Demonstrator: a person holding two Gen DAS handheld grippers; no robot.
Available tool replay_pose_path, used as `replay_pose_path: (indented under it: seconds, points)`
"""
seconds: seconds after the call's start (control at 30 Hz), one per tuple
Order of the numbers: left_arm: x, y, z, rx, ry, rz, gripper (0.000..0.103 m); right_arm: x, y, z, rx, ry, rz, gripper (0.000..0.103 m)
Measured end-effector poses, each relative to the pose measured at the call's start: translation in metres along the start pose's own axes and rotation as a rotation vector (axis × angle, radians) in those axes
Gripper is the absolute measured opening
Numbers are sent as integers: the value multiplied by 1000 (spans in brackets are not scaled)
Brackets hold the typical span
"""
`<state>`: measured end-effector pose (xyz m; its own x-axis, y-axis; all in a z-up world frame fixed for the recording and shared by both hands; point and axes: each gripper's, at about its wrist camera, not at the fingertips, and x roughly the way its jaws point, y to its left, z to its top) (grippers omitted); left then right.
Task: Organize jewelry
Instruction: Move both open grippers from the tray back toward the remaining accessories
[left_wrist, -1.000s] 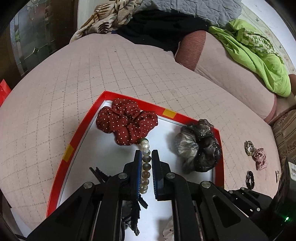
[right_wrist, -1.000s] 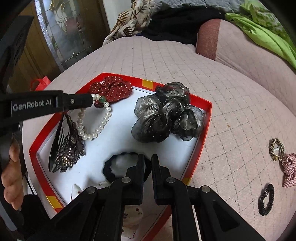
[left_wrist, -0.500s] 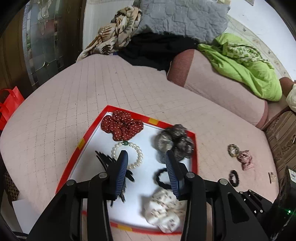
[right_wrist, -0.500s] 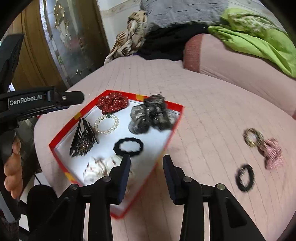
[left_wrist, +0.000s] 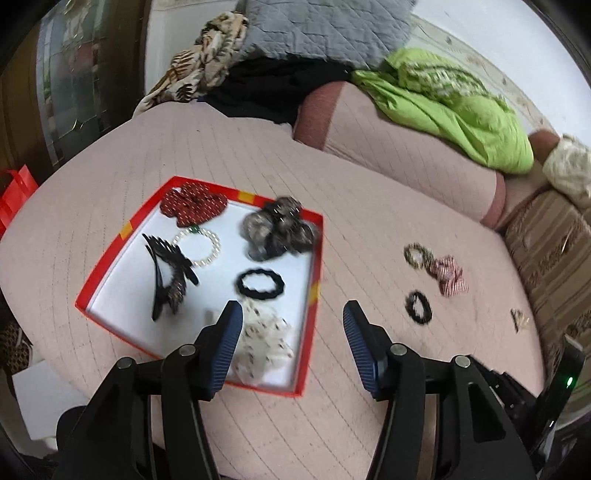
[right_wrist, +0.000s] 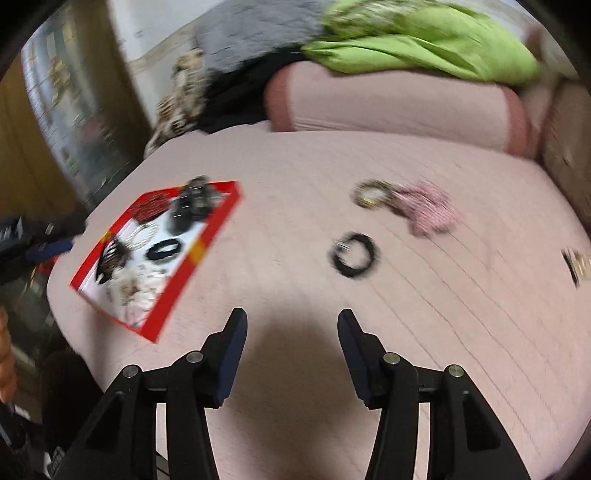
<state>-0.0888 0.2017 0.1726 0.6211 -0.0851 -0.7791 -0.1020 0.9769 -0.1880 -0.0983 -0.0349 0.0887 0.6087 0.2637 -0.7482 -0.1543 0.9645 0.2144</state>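
Note:
A red-rimmed white tray (left_wrist: 125, 229) (right_wrist: 214, 229) lies on the pink quilted bed. It holds a red dotted scrunchie (left_wrist: 194, 203), a pearl bracelet (left_wrist: 199, 245), a grey-black scrunchie (left_wrist: 279, 230), a black hair claw (left_wrist: 168, 273), a black hair tie (left_wrist: 260, 283) and a cream scrunchie (left_wrist: 264, 341). On the bed to the right lie a black hair tie (left_wrist: 418, 307) (right_wrist: 354, 254), a gold ring tie (left_wrist: 417, 254) (right_wrist: 371, 192), a pink checked scrunchie (left_wrist: 448, 275) (right_wrist: 428, 210) and a small clip (left_wrist: 519, 319) (right_wrist: 576, 266). My left gripper (left_wrist: 293, 317) is open and empty above the tray's near right corner. My right gripper (right_wrist: 291, 325) is open and empty above bare bed.
A pink bolster (left_wrist: 399, 122) lies across the back of the bed with a green cloth (left_wrist: 454, 99) on it. A grey quilt (left_wrist: 321, 29), dark clothes and a patterned cloth (left_wrist: 199, 66) pile at the back. A red bag (left_wrist: 14, 195) stands at the left.
Both grippers opened and pulled back and up from the tray. The left one let go of the pearl bracelet, which now lies in the tray. The right view swung right toward the loose items.

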Motion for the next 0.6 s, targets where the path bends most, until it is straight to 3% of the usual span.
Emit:
replay_pose_path:
  seconds: [0.27, 0.5, 0.6]
  points:
    - [-14, -45, -19, 106, -10, 29, 56, -9, -62, -16, 202, -15, -43, 56]
    - [-15, -76, -40, 172, -17, 15, 63, -27, -77, -28, 237, -63, -80, 57]
    - [-4, -90, -50, 225, 15, 18, 63, -23, -81, -32, 240, -60, -124, 60]
